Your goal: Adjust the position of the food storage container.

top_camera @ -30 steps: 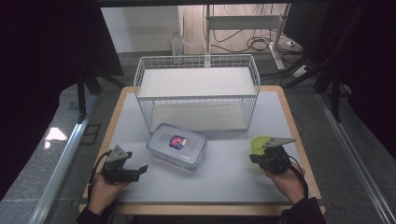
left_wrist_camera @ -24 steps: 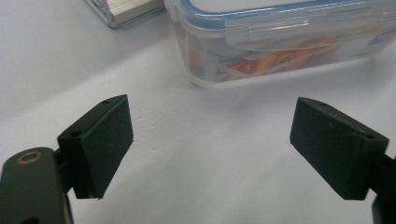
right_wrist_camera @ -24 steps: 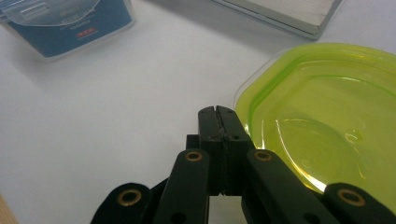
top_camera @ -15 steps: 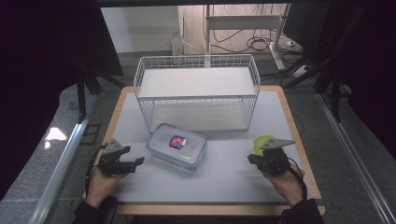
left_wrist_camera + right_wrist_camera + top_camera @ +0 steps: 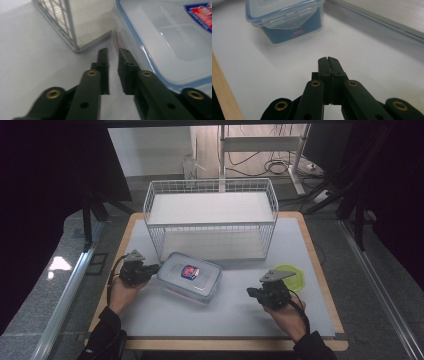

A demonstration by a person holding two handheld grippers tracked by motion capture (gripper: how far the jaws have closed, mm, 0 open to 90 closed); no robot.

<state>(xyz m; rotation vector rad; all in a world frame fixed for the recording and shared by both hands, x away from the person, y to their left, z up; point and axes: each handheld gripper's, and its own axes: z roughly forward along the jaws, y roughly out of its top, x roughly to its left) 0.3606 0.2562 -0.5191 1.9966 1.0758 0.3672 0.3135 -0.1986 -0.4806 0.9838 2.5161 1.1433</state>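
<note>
Container (image 5: 190, 276), one, lies between two grippers: left gripper (image 5: 113, 53) fingers just closed nearly together, right gripper (image 5: 328, 60) fingers together.

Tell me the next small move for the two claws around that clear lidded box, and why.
Probably bring the right claw across the mat to the box's near side. The left claw, jaws just closed with nothing between them, already sits at the box's left edge, while the right, shut and empty, is well apart from it.

Left gripper (image 5: 113, 53) and right gripper (image 5: 328, 60) had black jaws with brass rivets, trailing black cables; the person wore dark sleeves (image 5: 102, 340).
</note>
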